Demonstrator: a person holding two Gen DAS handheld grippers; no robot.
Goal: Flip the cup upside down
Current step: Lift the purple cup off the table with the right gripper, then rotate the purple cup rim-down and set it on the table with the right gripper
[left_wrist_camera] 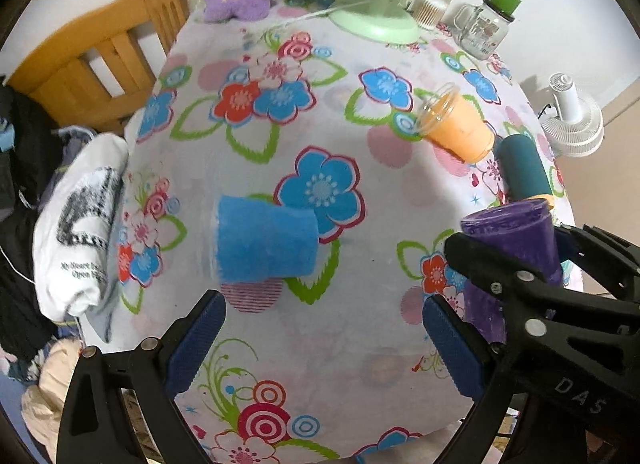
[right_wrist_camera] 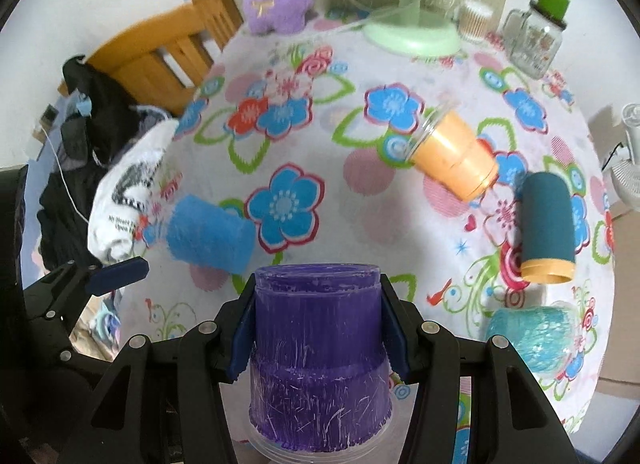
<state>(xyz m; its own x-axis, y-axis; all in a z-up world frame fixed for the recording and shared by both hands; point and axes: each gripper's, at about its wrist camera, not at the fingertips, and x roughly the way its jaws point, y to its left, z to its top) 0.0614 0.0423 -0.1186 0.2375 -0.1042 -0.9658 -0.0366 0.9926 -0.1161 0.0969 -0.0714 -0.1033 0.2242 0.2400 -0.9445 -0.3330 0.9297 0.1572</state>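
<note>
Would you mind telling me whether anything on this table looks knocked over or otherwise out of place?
Yes, several cups lie tipped on their sides on the floral tablecloth: the blue cup, the orange cup and the dark teal cup. The purple cup, clamped in the right hand-held gripper, looks heavily scratched. Nothing appears spilled.

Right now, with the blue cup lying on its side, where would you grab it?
Across the middle of the blue cup, coming from above with the open left gripper. It lies on its side, so the jaws can straddle its round wall.
</note>
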